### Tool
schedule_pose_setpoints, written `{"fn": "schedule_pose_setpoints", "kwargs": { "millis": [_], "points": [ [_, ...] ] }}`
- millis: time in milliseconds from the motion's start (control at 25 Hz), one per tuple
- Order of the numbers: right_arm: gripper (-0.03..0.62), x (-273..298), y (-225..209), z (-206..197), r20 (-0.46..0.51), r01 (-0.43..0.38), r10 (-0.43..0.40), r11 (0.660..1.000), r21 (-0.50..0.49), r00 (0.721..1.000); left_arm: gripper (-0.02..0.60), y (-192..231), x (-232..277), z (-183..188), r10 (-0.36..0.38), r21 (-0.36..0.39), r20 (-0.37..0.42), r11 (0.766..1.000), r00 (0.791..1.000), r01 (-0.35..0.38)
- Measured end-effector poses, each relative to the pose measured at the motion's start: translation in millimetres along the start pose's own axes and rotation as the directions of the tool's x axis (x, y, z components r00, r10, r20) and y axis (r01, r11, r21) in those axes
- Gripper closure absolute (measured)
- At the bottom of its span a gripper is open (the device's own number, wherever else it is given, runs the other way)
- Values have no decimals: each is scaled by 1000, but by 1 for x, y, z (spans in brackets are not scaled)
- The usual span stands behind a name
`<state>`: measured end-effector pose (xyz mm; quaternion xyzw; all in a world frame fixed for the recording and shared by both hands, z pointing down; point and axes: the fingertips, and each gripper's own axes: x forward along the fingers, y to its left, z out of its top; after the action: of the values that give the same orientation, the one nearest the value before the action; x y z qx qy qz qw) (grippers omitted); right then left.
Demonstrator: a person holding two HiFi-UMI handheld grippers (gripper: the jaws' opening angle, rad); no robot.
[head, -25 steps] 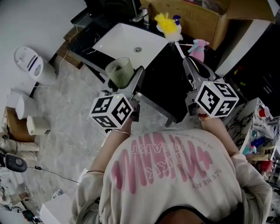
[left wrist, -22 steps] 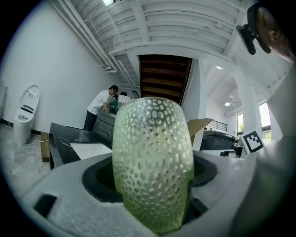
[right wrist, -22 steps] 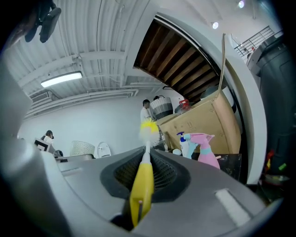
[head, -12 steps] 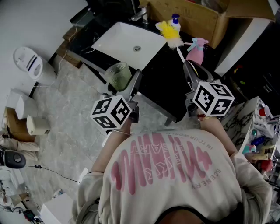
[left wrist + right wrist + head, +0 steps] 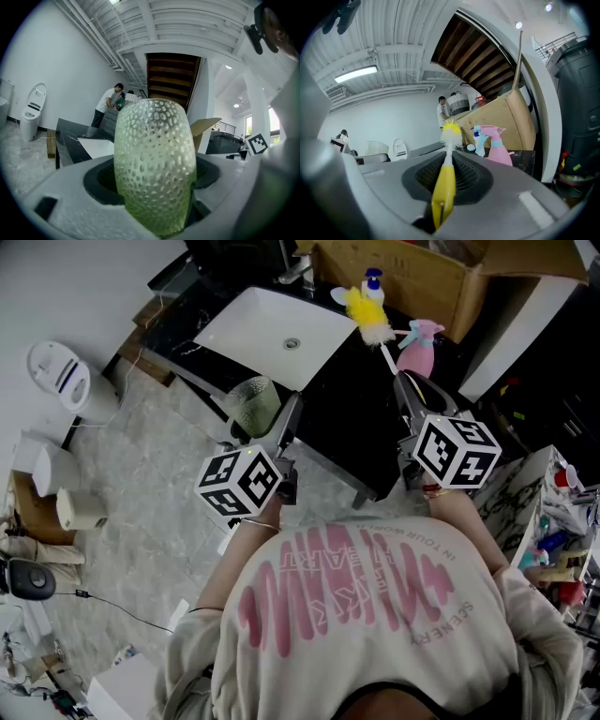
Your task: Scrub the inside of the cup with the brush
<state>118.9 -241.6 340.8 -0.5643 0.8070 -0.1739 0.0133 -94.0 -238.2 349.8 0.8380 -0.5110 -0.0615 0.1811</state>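
One cup [image 5: 251,401] clamped in left tool [image 5: 265,420], brush [image 5: 369,319] clamped in right tool [image 5: 405,388], well apart.

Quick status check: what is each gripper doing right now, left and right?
Left gripper: closed on the green dimpled cup.
Right gripper: closed on the yellow handle of the brush.

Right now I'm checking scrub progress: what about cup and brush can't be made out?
Inside the cup: head view too small; left gripper view shows only outer wall.
Its base: left gripper view, hidden by the left gripper.
Handle end of the brush: right gripper view, sunk in the right gripper.
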Motion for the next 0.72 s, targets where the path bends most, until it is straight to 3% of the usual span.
{"fn": "schedule_pose_setpoints", "kwargs": {
  "millis": [720],
  "points": [
    [545, -3, -10, -3, -12, -2, 2, 1000, -4, 1000, 207, -3, 0, -5, 18, 0, -3, 1000, 1000, -18]
  ]
}}
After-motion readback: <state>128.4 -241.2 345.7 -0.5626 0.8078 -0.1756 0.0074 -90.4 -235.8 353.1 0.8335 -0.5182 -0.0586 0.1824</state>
